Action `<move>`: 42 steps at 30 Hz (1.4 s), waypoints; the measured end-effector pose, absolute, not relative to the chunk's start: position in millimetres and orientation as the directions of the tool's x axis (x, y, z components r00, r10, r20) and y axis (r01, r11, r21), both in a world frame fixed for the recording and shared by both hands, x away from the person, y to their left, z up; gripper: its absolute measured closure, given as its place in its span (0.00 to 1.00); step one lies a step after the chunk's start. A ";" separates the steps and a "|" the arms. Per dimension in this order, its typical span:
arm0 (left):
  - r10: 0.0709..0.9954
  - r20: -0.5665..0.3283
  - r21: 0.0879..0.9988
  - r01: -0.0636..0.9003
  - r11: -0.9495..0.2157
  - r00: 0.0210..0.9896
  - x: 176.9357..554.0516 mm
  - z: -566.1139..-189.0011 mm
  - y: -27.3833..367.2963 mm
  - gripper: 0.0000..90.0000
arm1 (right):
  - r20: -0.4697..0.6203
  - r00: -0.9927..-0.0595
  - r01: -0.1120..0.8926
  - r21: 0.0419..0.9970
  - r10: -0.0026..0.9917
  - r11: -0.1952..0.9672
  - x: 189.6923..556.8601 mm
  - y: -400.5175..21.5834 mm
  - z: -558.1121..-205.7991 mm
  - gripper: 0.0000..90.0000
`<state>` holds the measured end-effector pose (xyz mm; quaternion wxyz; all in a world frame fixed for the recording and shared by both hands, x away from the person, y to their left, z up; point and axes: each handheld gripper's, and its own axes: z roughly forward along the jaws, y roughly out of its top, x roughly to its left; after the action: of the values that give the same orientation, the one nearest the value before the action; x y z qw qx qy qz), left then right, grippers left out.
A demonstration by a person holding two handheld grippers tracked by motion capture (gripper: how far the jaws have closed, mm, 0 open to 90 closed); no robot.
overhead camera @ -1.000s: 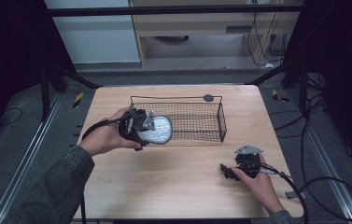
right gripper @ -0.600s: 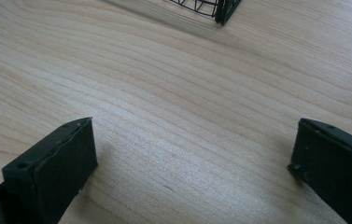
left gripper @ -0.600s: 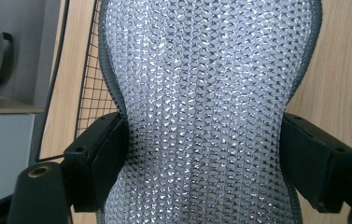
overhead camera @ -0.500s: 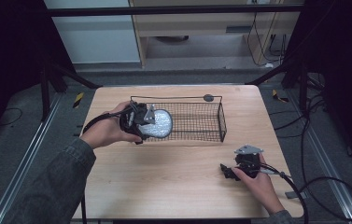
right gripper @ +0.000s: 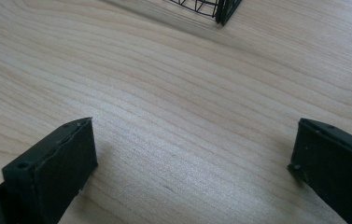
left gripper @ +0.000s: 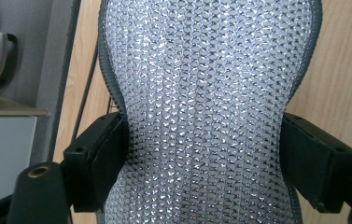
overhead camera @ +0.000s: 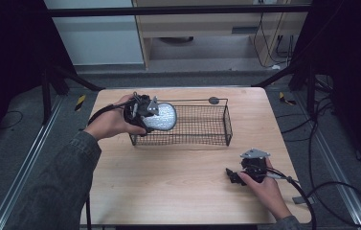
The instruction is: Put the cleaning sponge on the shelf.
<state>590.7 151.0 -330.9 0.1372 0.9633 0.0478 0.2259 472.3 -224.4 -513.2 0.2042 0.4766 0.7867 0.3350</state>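
A silver-grey mesh pad point(overhead camera: 162, 117) with a dark rim is held in the air over the left end of the black wire basket point(overhead camera: 202, 125). My left gripper point(overhead camera: 145, 113) is shut on it; in the left gripper view the two black jaws pinch the mesh pad point(left gripper: 201, 116) at its narrow waist. My right gripper point(overhead camera: 231, 176) rests low near the table's front right, jaws wide apart. In the right gripper view bare wood lies between the open jaws of my right gripper point(right gripper: 192, 154), and a corner of the wire basket point(right gripper: 220, 11) shows at the top.
The wooden table point(overhead camera: 168, 187) has bare wood in front of the basket. A small dark round knob point(overhead camera: 213, 100) sits at the basket's far rim. Cables trail off the right edge onto the grey floor.
My left gripper has carried the mesh pad to the right and slightly up, from beside the basket's left end to over it. The right gripper has stayed still.
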 end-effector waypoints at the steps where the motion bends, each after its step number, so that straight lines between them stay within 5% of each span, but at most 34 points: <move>1: 0.152 0.420 0.285 0.029 -0.958 0.895 593.2 -331.0 150.1 0.20 | -0.002 -0.462 0.613 0.722 0.887 0.321 472.3 -224.4 -513.2 0.00; 42: 0.119 0.513 0.218 0.005 -0.976 0.850 615.8 -358.5 121.5 0.20 | -0.002 -0.462 0.613 0.722 0.887 0.321 472.3 -224.4 -513.2 0.00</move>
<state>615.8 121.5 -358.5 0.1048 0.9561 0.0325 0.2719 472.3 -224.4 -513.2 0.2042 0.4767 0.7866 0.3351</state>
